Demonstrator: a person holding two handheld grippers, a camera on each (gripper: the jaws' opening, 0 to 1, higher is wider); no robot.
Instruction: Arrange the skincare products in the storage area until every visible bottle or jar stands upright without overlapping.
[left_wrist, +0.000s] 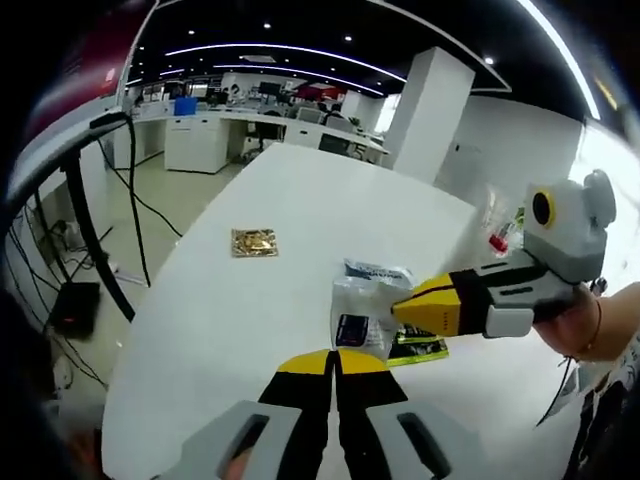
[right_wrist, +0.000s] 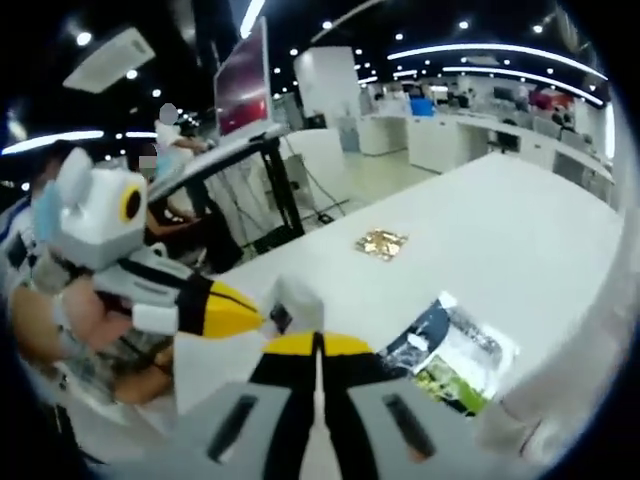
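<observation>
A clear pouch with a blue label stands just beyond my left gripper, whose jaws are shut with nothing between them. My right gripper comes in from the right, shut on the pouch's right edge. Under the pouch a green and black packet lies flat on the white table. In the right gripper view the pouch shows as a small white shape between my right gripper and the tip of the left gripper. The flat packet lies to the right.
A gold sachet lies alone farther out on the table, and the right gripper view has the same gold sachet. A small clear bottle with a red cap stands near the far right edge. Cables and a black stand hang beside the table's left edge.
</observation>
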